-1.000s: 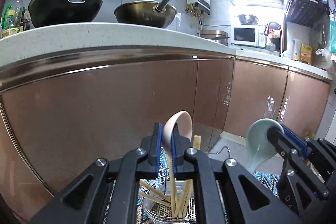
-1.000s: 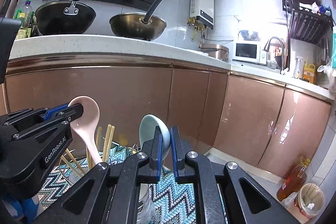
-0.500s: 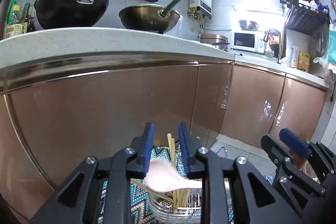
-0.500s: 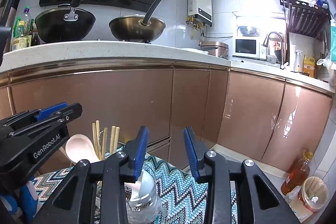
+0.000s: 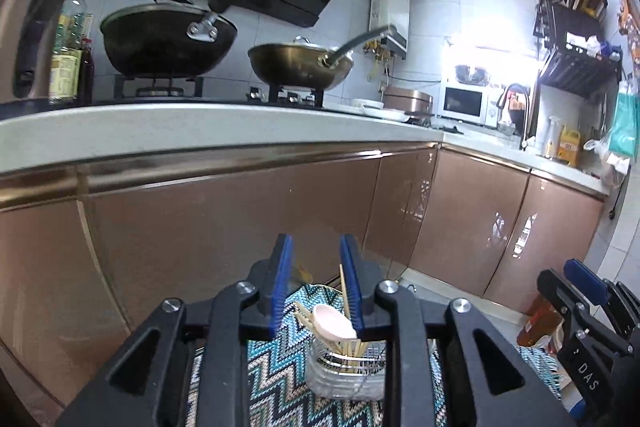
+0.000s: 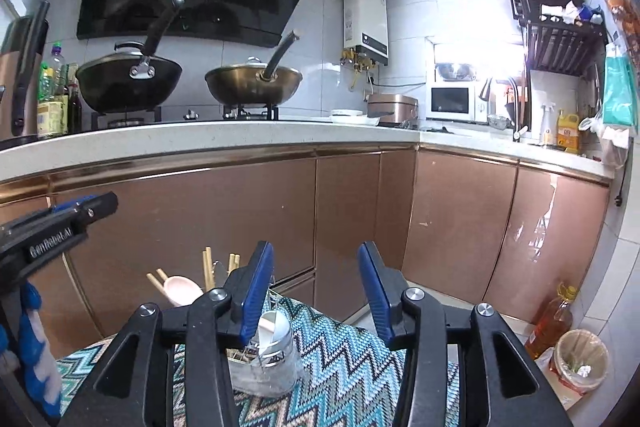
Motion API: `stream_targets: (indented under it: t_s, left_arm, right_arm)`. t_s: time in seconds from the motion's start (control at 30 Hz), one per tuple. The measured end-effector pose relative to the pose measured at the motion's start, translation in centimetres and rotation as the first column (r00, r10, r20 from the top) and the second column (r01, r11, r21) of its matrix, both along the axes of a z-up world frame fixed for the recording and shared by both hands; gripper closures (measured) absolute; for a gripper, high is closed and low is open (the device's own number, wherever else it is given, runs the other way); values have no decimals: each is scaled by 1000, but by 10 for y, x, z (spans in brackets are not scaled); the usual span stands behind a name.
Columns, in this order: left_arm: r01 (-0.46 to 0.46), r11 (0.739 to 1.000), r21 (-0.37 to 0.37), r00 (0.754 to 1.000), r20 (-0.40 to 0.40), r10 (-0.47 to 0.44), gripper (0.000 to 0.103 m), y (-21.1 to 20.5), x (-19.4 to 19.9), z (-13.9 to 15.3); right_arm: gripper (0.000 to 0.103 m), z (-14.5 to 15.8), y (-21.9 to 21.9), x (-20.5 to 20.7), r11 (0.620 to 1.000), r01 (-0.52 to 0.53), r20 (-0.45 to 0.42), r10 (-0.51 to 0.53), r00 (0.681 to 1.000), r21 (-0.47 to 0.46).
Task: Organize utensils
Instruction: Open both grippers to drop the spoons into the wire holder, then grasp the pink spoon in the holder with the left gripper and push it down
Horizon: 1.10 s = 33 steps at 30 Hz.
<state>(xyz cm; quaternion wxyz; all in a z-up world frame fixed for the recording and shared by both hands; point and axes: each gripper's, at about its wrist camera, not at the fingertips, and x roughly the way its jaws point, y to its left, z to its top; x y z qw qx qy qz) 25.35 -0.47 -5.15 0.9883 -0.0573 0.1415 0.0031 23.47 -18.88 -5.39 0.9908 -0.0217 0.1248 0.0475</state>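
Note:
A clear holder with a wire basket (image 5: 346,371) stands on a zigzag cloth (image 5: 280,379). It holds a pink spoon (image 5: 332,321) and wooden chopsticks (image 5: 343,287). My left gripper (image 5: 317,287) hovers above and behind it, jaws opening, nothing between them. In the right wrist view a pale blue spoon (image 6: 272,331) rests in the holder (image 6: 264,367), with the pink spoon (image 6: 182,289) and chopsticks (image 6: 208,267) to its left. My right gripper (image 6: 316,291) hangs over it, jaws opening and empty. Each view also shows the other gripper at its edge: the right gripper (image 5: 564,273) and the left gripper (image 6: 94,205).
Brown cabinet doors (image 6: 352,219) rise just behind the cloth, under a white counter (image 6: 240,135) with two woks (image 6: 128,83). An oil bottle (image 6: 550,323) and a lined bin (image 6: 580,359) stand on the floor at right. A blue and white glove (image 6: 36,347) shows at lower left.
Both grippers were shut on spoons, pink in the left and pale blue in the right. They opened, the spoons dropped into the holder, and both grippers rose and drew back.

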Motion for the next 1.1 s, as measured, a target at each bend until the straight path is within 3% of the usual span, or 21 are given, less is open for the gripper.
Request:
stream_targets:
  t_s: [0.07,0.27,0.43,0.6,0.73,1.1]
  left_arm:
    - [-6,1000,-8,1000,7,6,63,6,-13,8]
    - [57,992,-109,995,-79,-66,63,23,-24,12]
    - [109,944,-311,958,-219,-183,63,31,1,-7]
    - [63,886,-459,920,-317,-229,63,38,39,-36]
    - [21,862,-506,897,-372,-240,65,37,62,-58]
    - [-88,866,-493,879,-447,-165,79,29,95,-91]
  right_arm:
    - [57,6,-1,-13,1000,-1,0,1,1000,3]
    - [54,13,-1,-42,1000,-15,0,15,1000,4]
    - [53,4,-8,-48,1000,-22,-18,22,1000,12]
    - [53,-21,-30,-41,998,-12,-68,16,998,55]
    - [53,-43,-50,-28,995,8,-122,5,993,102]
    - [51,-85,-79,-10,987,20,-196,12,980,159]
